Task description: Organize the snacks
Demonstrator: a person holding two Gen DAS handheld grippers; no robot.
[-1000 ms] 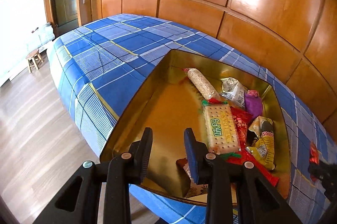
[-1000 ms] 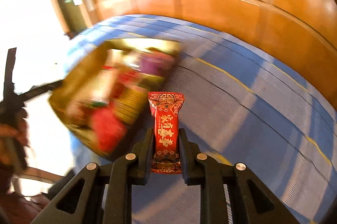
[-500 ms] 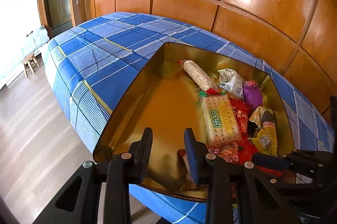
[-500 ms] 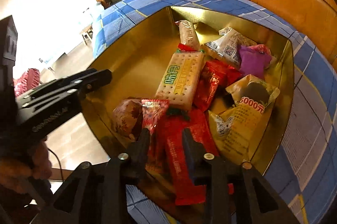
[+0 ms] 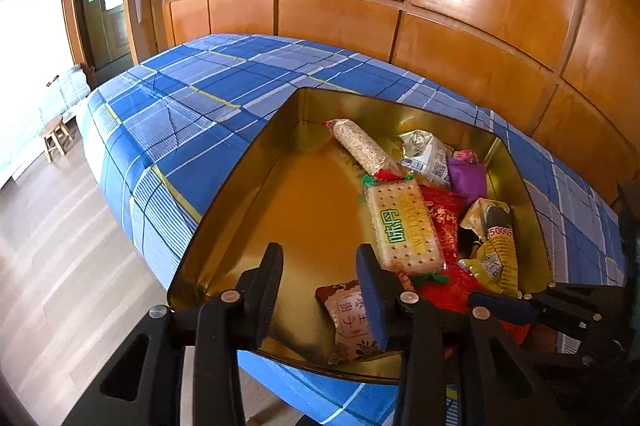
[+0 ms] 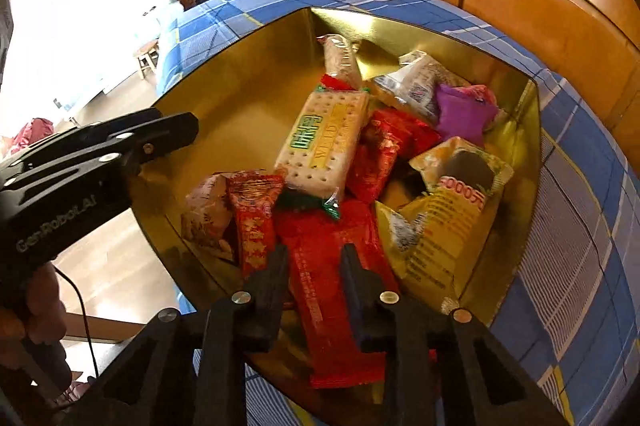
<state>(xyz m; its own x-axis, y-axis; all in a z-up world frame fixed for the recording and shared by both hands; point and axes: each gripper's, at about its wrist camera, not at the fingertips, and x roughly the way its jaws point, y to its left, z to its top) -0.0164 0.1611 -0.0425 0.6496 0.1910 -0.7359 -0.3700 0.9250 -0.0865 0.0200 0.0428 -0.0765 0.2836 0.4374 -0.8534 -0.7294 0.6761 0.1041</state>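
Observation:
A gold tin [image 5: 240,177] [image 6: 224,105] on the blue plaid cloth holds several snacks: a cracker pack [image 5: 404,226] [image 6: 324,141], a yellow packet [image 6: 444,218], a purple sweet [image 6: 460,109] and a beige candy [image 5: 348,318]. A small red candy [image 6: 254,214] lies by the beige one, free of any grip. My right gripper [image 6: 314,254] hangs over the tin's near end. Its jaws are closing, with a long red packet [image 6: 332,286] below and between them, not pinched. My left gripper [image 5: 318,254] hovers over the tin's bare left half, its jaws opening on nothing.
The plaid cloth [image 5: 180,97] covers a surface that drops off to a wooden floor at left, where a small stool [image 5: 56,137] stands. Wood panelling [image 5: 460,25] runs behind. A person's hand [image 6: 36,306] holds the left gripper's handle.
My right gripper swung from above the cloth to over the tin and let go of the small red candy, which now lies inside. My left gripper's jaws stand slightly wider.

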